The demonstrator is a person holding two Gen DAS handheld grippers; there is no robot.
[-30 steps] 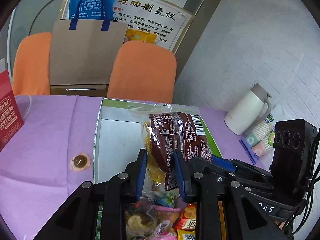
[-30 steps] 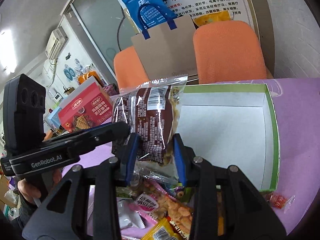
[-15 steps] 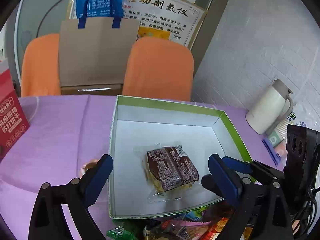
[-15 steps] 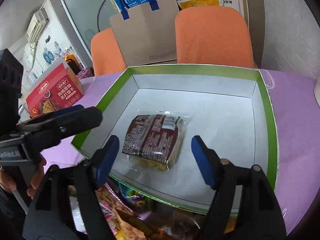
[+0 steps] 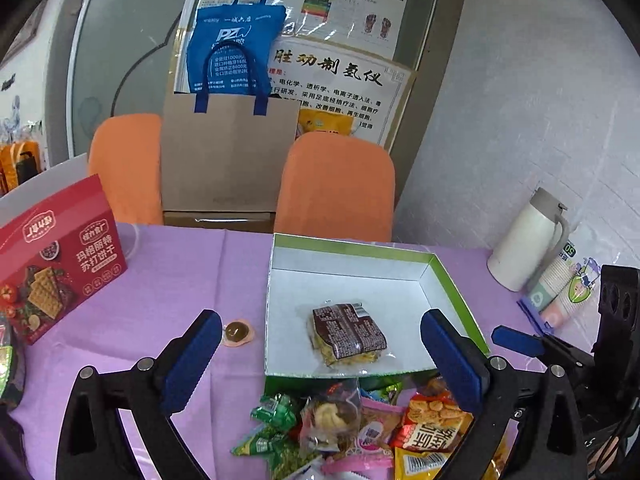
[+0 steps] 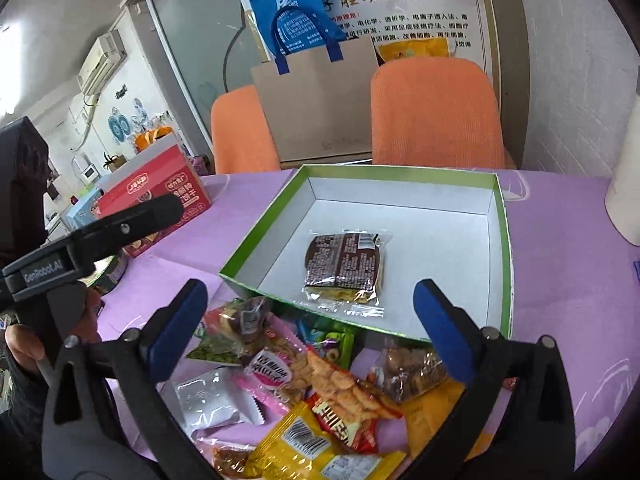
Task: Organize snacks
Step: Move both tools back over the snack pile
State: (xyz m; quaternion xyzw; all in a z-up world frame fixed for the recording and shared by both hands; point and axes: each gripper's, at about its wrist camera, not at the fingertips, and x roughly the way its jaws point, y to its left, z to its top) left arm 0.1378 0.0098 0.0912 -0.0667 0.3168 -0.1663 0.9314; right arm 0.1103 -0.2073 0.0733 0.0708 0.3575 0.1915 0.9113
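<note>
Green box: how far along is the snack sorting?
Done: one brown packet lies flat in the green box. In hand: nothing; the left gripper and right gripper have just been opening and are empty. Left: the snack pile in front of the box, plus a small sweet on the cloth.

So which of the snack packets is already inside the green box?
Only the brown-labelled clear packet, lying flat on the floor of the green box. All the other packets sit in the pile outside its near wall.

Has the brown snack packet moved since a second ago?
Yes. The brown snack packet went from between both grippers' pads, above the green-rimmed box, down onto the box floor.
</note>
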